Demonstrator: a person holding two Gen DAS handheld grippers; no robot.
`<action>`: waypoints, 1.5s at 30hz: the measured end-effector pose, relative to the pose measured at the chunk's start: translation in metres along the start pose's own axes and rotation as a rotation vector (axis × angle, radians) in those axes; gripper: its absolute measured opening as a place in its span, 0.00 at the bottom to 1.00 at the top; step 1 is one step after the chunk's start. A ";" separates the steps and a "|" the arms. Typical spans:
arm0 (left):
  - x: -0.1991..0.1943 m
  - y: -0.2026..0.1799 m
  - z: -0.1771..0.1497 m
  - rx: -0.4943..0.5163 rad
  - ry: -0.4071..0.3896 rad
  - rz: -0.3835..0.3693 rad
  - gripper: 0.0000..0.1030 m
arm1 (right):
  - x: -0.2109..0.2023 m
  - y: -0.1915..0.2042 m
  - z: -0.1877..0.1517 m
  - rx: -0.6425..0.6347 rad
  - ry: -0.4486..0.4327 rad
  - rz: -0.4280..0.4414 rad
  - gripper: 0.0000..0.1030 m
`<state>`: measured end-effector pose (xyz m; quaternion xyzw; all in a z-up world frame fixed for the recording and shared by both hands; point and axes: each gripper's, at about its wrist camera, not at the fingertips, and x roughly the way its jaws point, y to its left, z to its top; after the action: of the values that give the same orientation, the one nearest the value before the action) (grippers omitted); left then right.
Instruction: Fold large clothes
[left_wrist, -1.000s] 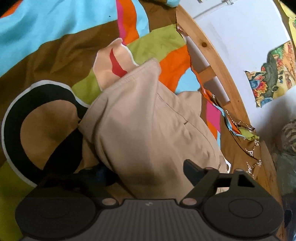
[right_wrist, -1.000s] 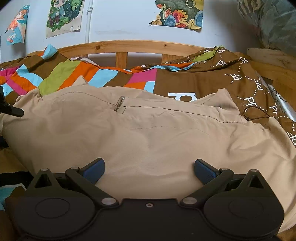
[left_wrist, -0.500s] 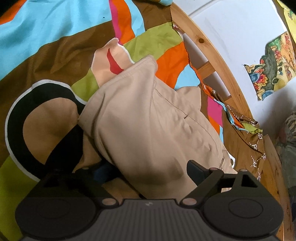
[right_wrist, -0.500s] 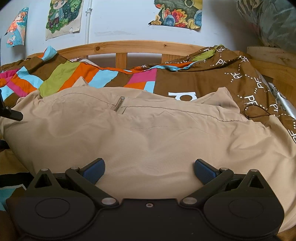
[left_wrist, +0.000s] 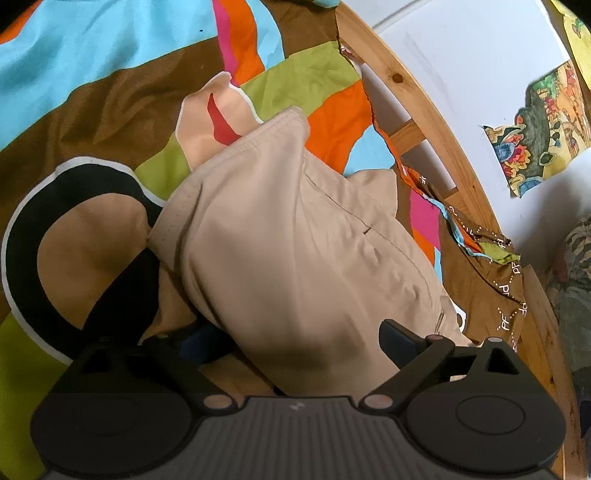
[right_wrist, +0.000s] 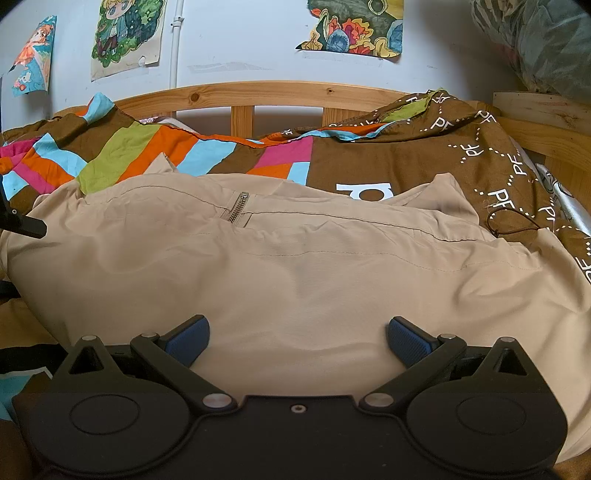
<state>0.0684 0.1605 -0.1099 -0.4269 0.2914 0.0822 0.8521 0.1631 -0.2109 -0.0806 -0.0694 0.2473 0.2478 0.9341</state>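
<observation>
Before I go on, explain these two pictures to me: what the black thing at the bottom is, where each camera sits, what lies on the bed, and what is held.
No robot here: a person holds a pair of tongs in each hand, with a camera on each that looks forward along its fingers. The black shape at the bottom is that tool.

The left camera shows the left tongs open, straddling one end of a beige garment.

The right camera shows the right tongs open over the garment's long side; its zip is visible.

The garment lies on a patterned bedspread, on a bed with a wooden headboard. Neither pair is closed on anything.
</observation>
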 end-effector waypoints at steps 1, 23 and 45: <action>0.000 0.000 0.000 0.001 0.000 0.000 0.94 | 0.000 0.000 0.000 0.000 0.000 0.000 0.99; -0.011 -0.022 0.013 0.063 -0.055 0.048 0.14 | -0.001 -0.005 0.000 0.020 -0.007 0.020 0.99; -0.023 -0.283 -0.036 0.997 0.090 -0.218 0.07 | -0.117 -0.155 0.061 0.748 -0.193 0.184 0.99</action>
<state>0.1444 -0.0404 0.0788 0.0004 0.2853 -0.1749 0.9423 0.1778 -0.3798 0.0310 0.3218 0.2367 0.2289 0.8877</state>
